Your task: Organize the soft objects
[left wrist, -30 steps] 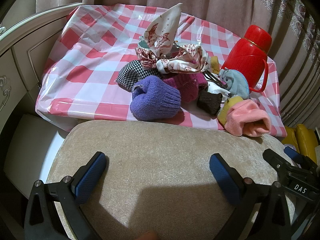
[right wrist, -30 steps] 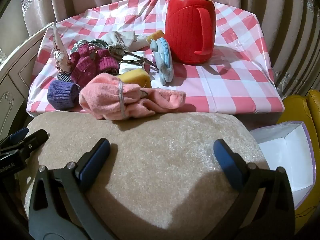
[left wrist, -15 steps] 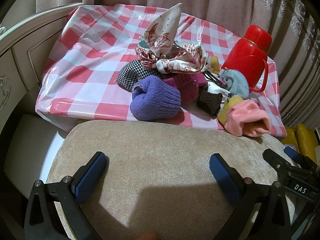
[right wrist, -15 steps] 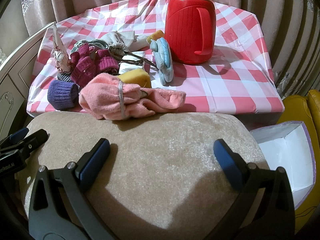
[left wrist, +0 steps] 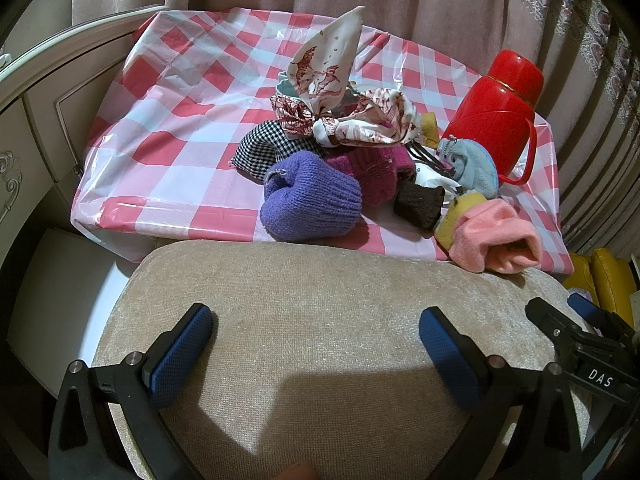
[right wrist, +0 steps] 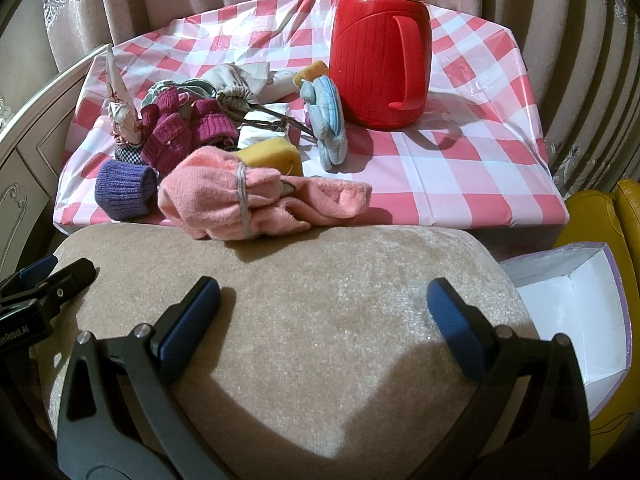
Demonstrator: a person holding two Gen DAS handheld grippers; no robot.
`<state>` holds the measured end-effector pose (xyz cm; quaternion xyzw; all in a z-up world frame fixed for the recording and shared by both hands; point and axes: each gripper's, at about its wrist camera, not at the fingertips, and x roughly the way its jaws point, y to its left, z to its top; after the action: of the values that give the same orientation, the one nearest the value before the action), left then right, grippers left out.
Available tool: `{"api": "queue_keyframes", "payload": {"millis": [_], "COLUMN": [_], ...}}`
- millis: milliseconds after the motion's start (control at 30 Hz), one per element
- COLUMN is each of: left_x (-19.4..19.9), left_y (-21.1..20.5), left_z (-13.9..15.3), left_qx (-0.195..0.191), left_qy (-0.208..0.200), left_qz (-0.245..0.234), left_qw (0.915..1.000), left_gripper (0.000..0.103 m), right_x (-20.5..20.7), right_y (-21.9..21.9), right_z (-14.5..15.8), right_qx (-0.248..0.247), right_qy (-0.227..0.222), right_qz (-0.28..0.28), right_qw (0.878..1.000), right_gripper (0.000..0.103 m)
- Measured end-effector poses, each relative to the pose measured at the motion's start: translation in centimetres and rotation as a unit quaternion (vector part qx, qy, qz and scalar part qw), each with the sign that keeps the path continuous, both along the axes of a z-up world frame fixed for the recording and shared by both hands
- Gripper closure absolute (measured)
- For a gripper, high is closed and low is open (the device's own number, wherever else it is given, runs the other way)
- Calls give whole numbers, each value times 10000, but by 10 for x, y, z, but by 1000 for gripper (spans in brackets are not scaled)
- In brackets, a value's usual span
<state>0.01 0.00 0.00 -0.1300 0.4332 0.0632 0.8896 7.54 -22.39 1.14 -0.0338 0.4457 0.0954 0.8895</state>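
A heap of soft things lies on the pink-checked table [left wrist: 168, 120]: a purple knitted roll [left wrist: 310, 202] [right wrist: 124, 190], magenta gloves [right wrist: 180, 130], a pink sock bundle [right wrist: 248, 196] [left wrist: 496, 238], a yellow sponge [right wrist: 272, 158], a blue plush pouch [right wrist: 326, 120] [left wrist: 474, 162], a printed cloth [left wrist: 332, 76] and a checked cloth [left wrist: 266, 150]. My left gripper [left wrist: 316, 340] and right gripper [right wrist: 322, 320] both hover open over a beige cushion [right wrist: 320, 300], holding nothing, short of the heap.
A red thermos jug [right wrist: 380, 48] [left wrist: 496, 108] stands at the table's back right. An open white box [right wrist: 576, 312] sits low on the right beside a yellow seat [right wrist: 592, 216]. A cream cabinet [left wrist: 36, 120] borders the left. Curtains hang behind.
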Motion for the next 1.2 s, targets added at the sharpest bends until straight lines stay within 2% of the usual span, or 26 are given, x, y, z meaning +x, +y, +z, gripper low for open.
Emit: {"api": "queue_keyframes", "payload": {"millis": [167, 433, 533, 633, 800, 867, 967, 1067, 1133, 1200], "left_x": [0, 2, 8, 16, 37, 49, 71, 90, 101, 107], "left_y": [0, 7, 7, 4, 10, 12, 14, 16, 17, 18], "left_z": [0, 3, 4, 6, 8, 6, 0, -8, -16, -19], "left_qx": [-19, -298, -329, -128, -135, -161, -94, -161, -124, -141], "left_qy": [18, 118, 243, 237, 384, 452, 690, 795, 988, 986], "left_qz": [7, 60, 56, -24, 40, 54, 35, 45, 65, 80], "left_qw": [10000, 9995, 9991, 9996, 9992, 9988, 9976, 9967, 9950, 9950], "left_gripper": [0, 0, 0, 0, 0, 3, 12, 23, 36, 37], "right_x": [2, 5, 9, 15, 26, 30, 41, 48, 51, 55], "right_y": [0, -1, -1, 0, -1, 0, 10, 22, 34, 45], "right_z": [0, -1, -1, 1, 1, 0, -1, 1, 3, 3], "right_qx": [46, 61, 76, 44, 96, 161, 2, 69, -23, -199], "right_qy": [-47, -21, 149, 421, 764, 812, 918, 877, 726, 678], "right_qz": [5, 10, 10, 95, 188, 221, 539, 995, 1280, 1483], "right_qw": [10000, 10000, 9999, 9991, 9969, 9963, 9943, 9911, 9891, 9864], "right_gripper": [0, 0, 0, 0, 0, 0, 0, 0, 0, 0]}}
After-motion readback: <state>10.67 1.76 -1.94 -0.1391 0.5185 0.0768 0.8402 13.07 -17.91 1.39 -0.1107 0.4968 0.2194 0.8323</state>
